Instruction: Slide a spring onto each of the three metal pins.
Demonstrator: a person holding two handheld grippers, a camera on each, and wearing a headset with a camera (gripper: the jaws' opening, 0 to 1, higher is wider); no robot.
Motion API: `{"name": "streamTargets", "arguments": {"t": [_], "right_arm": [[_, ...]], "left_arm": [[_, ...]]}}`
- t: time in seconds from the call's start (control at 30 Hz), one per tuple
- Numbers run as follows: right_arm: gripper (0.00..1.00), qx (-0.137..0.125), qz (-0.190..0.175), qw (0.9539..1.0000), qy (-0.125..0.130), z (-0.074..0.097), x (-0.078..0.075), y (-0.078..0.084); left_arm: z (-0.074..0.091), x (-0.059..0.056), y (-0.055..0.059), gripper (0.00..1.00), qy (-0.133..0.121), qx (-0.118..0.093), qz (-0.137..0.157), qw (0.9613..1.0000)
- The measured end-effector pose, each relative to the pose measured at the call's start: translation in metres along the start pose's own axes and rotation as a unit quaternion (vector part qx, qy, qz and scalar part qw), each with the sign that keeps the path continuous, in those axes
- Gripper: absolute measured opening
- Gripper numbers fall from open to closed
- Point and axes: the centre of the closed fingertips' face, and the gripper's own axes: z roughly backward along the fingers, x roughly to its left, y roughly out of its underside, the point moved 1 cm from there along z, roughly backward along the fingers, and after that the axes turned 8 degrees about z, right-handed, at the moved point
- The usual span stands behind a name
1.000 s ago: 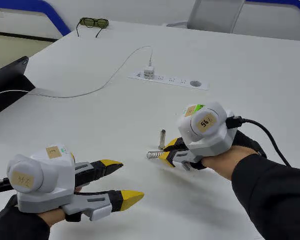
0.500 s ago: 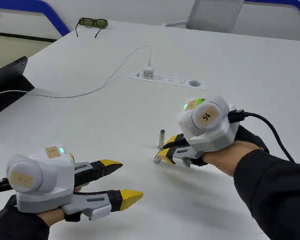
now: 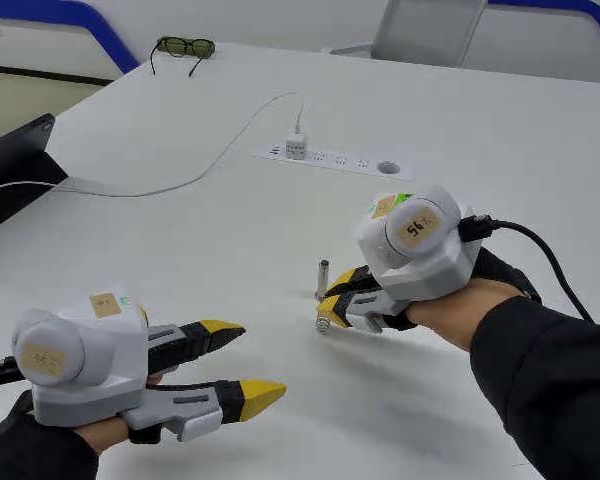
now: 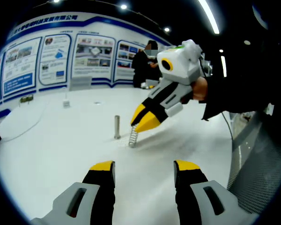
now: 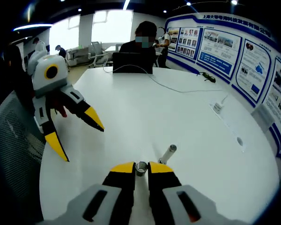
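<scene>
- Your right gripper (image 3: 332, 298) sits right of centre in the head view, its jaws clenched on the spring (image 3: 323, 325) with only the coil's width left between the yellow tips.
- In the left gripper view the spring (image 4: 133, 137) runs from the right gripper (image 4: 143, 123) down to the white table (image 4: 51, 140). Its long axis is steep and leans a little toward the upper right of that frame, and its lower end is at the tabletop.
- In the right gripper view you look straight into the open end of the spring (image 5: 141, 168), so its long axis lies along your jaws (the coil shows as a ring between the tips).
- One metal pin (image 3: 323, 277) stands upright on the table, just above the spring in the head view.
- In the left gripper view the pin (image 4: 116, 127) stands just left of the spring, with a narrow gap between them.
- In the right gripper view the pin (image 5: 168, 153) stands just right of the spring and above it.
- Your left gripper (image 3: 252, 360) is at lower left in the head view, with its jaws spread wide and nothing between them. It is well apart from the spring and pin.
- In the right gripper view the left gripper (image 5: 82, 140) appears at the left, with its jaws parted.
- A power strip (image 3: 335, 160) with a plugged-in cable lies at upper centre of the head view.
</scene>
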Motion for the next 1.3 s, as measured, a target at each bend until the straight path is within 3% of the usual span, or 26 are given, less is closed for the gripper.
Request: {"name": "streamTargets", "arguments": {"t": [0.83, 1.3], "right_arm": [[0.12, 0.016, -0.016, 0.9997, -0.008, 0.017, -0.002, -0.004], [0.12, 0.020, -0.011, 0.9997, -0.012, 0.029, -0.009, -0.016]], "left_arm": [[0.001, -0.002, -0.001, 0.51, 0.003, -0.004, 0.001, 1.0000], [0.001, -0.001, -0.003, 0.51, 0.002, -0.010, 0.002, 0.9999]]}}
